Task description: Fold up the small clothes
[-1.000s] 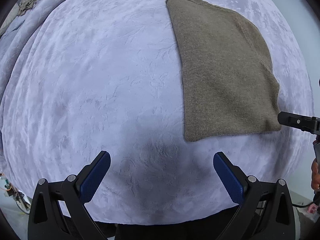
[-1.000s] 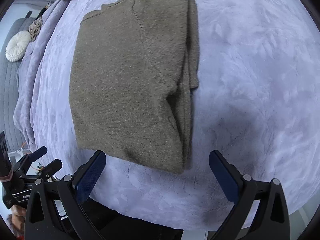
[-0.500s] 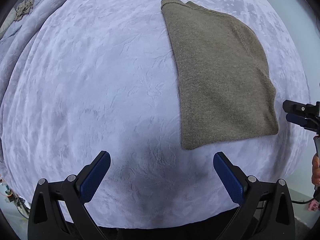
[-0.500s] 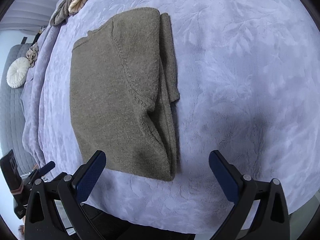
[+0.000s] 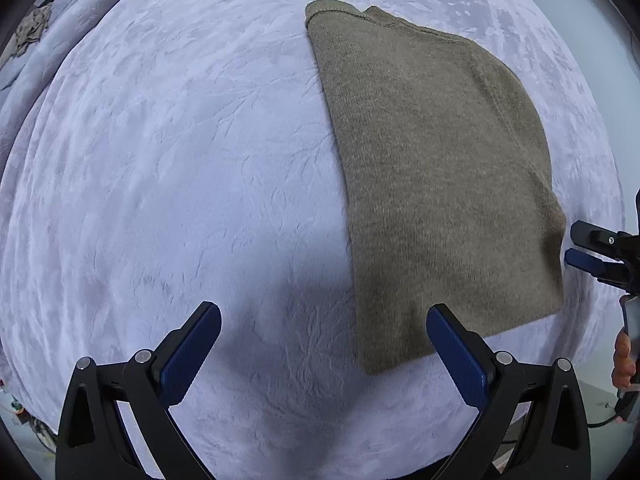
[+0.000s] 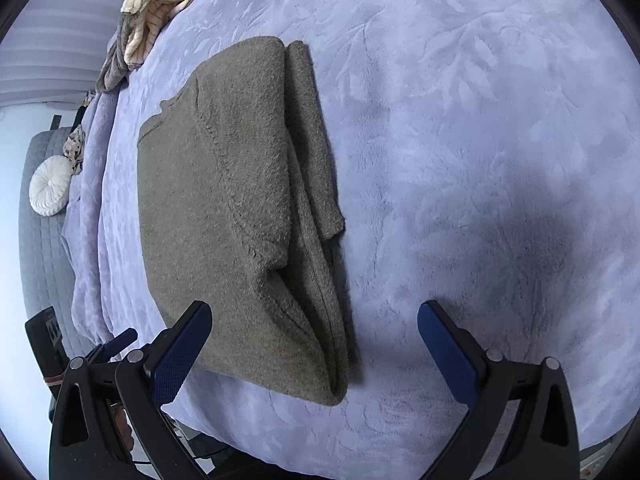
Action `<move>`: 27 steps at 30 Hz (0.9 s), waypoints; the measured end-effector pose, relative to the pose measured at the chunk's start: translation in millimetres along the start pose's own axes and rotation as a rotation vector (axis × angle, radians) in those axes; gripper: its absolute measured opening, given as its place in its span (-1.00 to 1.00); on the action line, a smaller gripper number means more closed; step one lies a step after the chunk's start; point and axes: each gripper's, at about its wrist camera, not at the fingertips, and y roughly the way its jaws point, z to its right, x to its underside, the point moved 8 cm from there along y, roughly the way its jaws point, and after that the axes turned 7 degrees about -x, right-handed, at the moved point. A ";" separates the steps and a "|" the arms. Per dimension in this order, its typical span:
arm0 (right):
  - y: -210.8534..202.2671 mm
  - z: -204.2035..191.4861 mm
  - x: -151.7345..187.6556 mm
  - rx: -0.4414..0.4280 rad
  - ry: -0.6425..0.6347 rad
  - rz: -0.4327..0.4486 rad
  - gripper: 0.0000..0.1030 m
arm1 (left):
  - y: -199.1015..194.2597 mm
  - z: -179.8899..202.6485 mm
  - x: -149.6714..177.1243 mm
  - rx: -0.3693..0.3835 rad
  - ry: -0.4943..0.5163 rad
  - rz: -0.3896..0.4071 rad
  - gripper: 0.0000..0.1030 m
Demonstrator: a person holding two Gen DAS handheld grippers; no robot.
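An olive-grey knitted sweater (image 5: 432, 168) lies folded lengthwise on the lilac bedspread (image 5: 180, 160). Its near hem reaches down by my left gripper's right finger. My left gripper (image 5: 320, 352) is open and empty, hovering over the bedspread just left of the sweater's near corner. In the right wrist view the same sweater (image 6: 224, 208) shows a tucked sleeve (image 6: 316, 152) along its right edge. My right gripper (image 6: 312, 348) is open and empty, straddling the sweater's near right corner from above. The right gripper's fingertips (image 5: 588, 256) also peek in at the left wrist view's right edge.
A striped cream garment (image 6: 160, 4) is heaped at the far end of the bed. A round white cushion (image 6: 50, 188) rests on a grey quilted couch at left. A person's hand (image 5: 624, 356) shows at the right edge. The bedspread (image 6: 480, 140) stretches wide on both sides.
Both grippers have moved closer to the sweater's near end. The sweater now sits lower and larger in both views. Both stay open.
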 end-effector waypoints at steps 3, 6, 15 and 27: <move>-0.1 1.8 -8.2 -0.008 -0.009 0.006 0.99 | 3.3 5.8 -14.8 0.002 0.003 0.010 1.00; 1.3 5.0 -17.1 -0.019 -0.015 0.011 0.99 | 8.5 8.0 -29.2 0.004 0.007 0.011 1.00; 4.5 -3.6 -49.6 -0.137 -0.085 0.040 0.99 | 16.7 9.9 -80.4 0.133 -0.027 0.050 1.00; 27.2 -20.7 -71.8 -0.281 -0.141 -0.029 1.00 | 51.6 46.6 -110.9 0.274 -0.015 0.019 1.00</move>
